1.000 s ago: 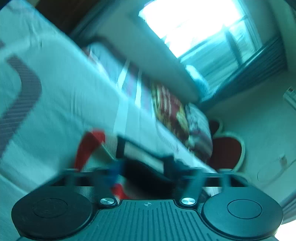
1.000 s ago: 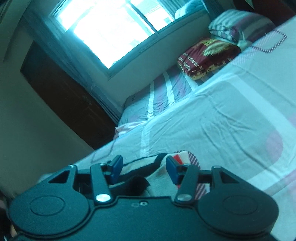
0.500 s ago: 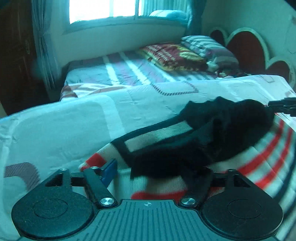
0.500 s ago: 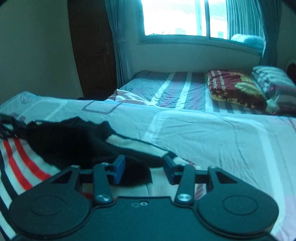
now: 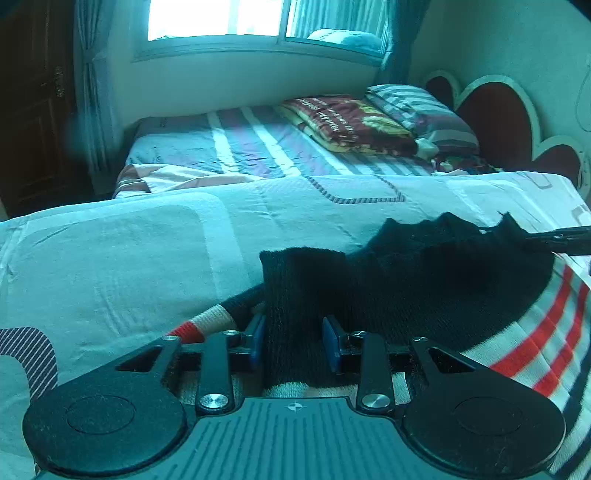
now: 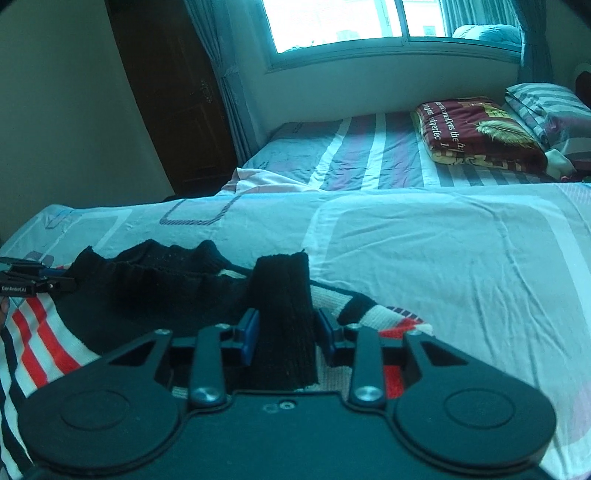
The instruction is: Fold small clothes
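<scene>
- Two beds fill the room: the near bed point(image 5: 122, 258) under a pale patterned sheet is my work surface, and a striped bed point(image 5: 240, 147) stands beyond it below the window point(image 5: 218, 18).
- Pillows point(image 5: 369, 118) sit stacked at the far bed's head; not part of the job.
- The sweater point(image 5: 424, 280), black knit with red, white and dark striped panels, lies on the near bed's front edge, just under both my tools.
- Its body is bunched rather than flat; the striped part spreads toward me, the black part rumples across the middle.
- My left gripper point(image 5: 293, 345) has its blue pads on either side of a black ribbed band that stands up between them; it reads as clamped on the knit.
- My right gripper point(image 6: 286, 338) is likewise closed on a black ribbed band point(image 6: 282, 295) rising between its pads.
- Each tool's tip shows at the edge of the other's view, so I hold the two ends of the black section, spread apart.
- Judgement on progress: early. Grasp made, no clean crease visible, no stacked layers squared up.
- Remaining, as I judge it: lay the held edge over, flatten, fold again, release.
</scene>
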The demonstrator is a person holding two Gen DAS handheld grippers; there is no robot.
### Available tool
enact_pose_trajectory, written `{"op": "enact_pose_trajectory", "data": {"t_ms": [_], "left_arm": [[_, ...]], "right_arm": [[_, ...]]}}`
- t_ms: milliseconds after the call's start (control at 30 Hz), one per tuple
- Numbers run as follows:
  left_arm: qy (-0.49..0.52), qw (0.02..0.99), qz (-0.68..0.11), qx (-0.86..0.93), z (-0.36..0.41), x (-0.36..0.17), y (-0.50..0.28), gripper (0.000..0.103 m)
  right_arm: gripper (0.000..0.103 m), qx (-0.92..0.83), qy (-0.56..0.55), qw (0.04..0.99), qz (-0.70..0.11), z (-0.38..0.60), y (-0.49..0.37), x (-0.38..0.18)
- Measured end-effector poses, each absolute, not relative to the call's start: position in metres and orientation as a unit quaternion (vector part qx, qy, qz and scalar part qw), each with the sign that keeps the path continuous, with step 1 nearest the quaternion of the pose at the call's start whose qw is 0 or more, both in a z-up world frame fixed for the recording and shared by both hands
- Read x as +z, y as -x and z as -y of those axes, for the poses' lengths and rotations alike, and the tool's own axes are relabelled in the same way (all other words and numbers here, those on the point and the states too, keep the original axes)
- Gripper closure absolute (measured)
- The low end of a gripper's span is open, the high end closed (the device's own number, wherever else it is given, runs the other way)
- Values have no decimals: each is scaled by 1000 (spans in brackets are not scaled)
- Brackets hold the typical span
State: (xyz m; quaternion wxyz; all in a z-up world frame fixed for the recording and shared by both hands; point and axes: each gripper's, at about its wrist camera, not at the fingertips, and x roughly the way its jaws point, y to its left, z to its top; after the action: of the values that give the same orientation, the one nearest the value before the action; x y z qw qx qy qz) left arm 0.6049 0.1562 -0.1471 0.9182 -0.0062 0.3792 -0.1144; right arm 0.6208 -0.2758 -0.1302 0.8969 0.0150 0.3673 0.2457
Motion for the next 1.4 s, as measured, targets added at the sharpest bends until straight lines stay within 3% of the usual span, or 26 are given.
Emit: {"op": "enact_pose_trajectory", "data": {"t_ms": [33,67,133,400,533,700,767,800,833,867,933,1067,1133,1267,1400], "left_arm": [[6,918,-379,-116,-155,-146,-606,92],[3,917,-381,-117,-154,-146,-606,98],[-28,926,-361,-103,-146,-142,-602,98],[-58,956,-283,-56,-137,-116,-586,98],[-94,935,-339,-47,-131,-137,-604,98],[-130,937,-322,-46,-124,-148,-598,98],[-133,940,-310,-47,-126,-147,-592,93],[-127,944,-303,-39,-128,-143,-587,75],[-125,948,-294,-12,-129,-137,-582,36],[-131,952,-277,21,-129,-130,-577,25],[-126,963,-236,23,-129,-108,-563,23],[-87,966,-231,-75,-91,-90,-569,23],[-77,963,-246,-77,-64,-99,-580,23],[-27,950,-300,-87,-48,-128,-591,23],[-62,942,-325,-60,-79,-155,-579,23]], "right_arm": [[72,251,-8,894,-371,273,-621,-130],[75,253,4,892,-375,270,-621,-131],[98,254,31,894,-368,264,-618,-129],[98,228,20,935,-271,282,-597,-100],[98,194,44,926,-320,283,-615,-119],[99,188,25,924,-331,290,-616,-140],[91,190,31,926,-326,290,-614,-138],[81,188,30,926,-325,291,-612,-135],[72,186,31,927,-324,293,-610,-130],[69,186,34,930,-316,294,-605,-123],[74,203,59,934,-290,287,-592,-105],[72,280,82,914,-283,230,-586,-89],[61,295,92,902,-301,191,-591,-96],[64,291,128,880,-354,144,-602,-127],[60,310,184,874,-325,173,-589,-134]]}}
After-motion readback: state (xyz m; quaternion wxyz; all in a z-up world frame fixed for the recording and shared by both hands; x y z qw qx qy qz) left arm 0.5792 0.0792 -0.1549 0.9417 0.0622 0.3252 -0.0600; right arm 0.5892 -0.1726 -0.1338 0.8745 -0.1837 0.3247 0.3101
